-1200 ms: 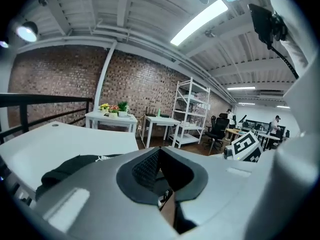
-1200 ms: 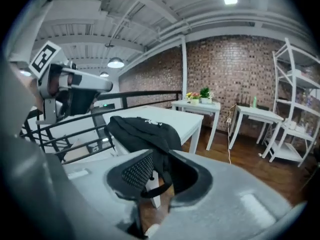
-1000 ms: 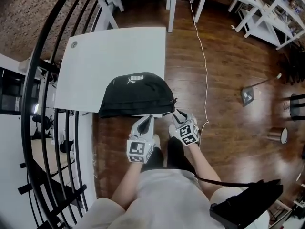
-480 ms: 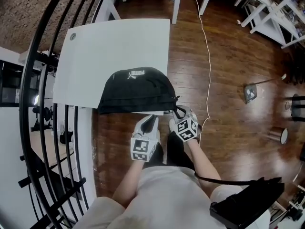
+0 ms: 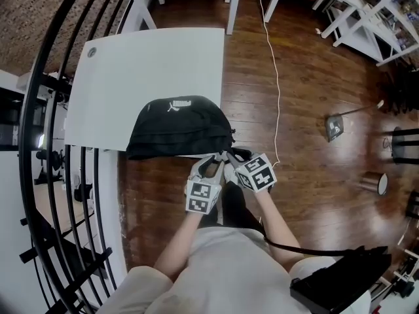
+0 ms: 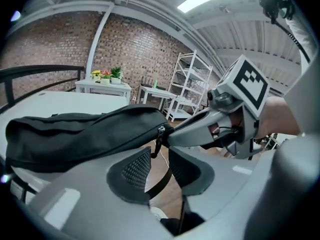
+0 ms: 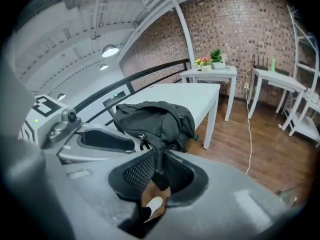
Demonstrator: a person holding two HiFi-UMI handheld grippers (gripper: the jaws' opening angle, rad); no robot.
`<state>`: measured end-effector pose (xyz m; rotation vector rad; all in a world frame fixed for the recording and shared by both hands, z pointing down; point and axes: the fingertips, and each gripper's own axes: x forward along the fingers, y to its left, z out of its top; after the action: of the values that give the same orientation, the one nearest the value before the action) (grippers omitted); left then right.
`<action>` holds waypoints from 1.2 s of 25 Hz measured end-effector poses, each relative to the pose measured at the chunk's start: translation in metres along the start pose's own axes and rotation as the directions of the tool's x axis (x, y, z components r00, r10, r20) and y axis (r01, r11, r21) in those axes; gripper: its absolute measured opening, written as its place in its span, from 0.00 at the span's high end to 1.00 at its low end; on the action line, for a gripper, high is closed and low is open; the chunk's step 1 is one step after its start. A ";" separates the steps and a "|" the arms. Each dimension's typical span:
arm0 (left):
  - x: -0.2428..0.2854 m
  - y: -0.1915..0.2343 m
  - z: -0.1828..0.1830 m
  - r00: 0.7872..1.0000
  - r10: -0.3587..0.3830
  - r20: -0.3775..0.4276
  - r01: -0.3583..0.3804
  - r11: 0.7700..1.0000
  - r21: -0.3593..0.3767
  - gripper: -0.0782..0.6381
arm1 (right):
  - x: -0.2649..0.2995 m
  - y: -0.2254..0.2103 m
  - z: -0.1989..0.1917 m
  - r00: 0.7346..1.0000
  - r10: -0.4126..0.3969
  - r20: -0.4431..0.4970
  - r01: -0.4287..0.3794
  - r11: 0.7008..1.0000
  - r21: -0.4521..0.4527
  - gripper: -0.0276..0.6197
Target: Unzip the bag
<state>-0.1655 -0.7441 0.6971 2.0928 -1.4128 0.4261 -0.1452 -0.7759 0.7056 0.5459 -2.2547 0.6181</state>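
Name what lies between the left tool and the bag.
The bag's zip pull hangs between the jaws of the left tool, which have just been opening; left gripper view.

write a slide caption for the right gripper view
Right gripper, jaws just closing, pinches a fold of the bag at the edge of the table.

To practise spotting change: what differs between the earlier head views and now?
Both grippers closed in on the bag's near right corner. On the left gripper the jaws have just been opening, the zip pull at their tips ungripped; on the right gripper they have been closing onto a fold of the bag. The bag stays on the table.
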 end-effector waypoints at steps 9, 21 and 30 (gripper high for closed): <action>0.031 0.014 0.005 0.991 0.132 -0.014 -0.133 0.990 -0.049 0.84 | -0.001 -0.001 0.005 1.000 -0.016 -0.009 0.017 0.999 0.036 0.88; 0.001 0.023 -0.004 0.996 0.083 0.010 -0.083 0.996 0.043 0.85 | 0.000 -0.015 -0.013 0.998 -0.057 -0.035 0.058 0.998 0.027 0.89; 0.004 0.028 -0.027 1.000 0.007 -0.026 -0.003 0.989 0.148 0.85 | 0.001 -0.011 -0.016 0.992 -0.124 -0.013 0.123 0.992 -0.036 0.89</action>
<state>-0.1881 -0.7385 0.7280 2.1923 -1.4096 0.5743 -0.1312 -0.7753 0.7195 0.6555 -2.1942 0.5175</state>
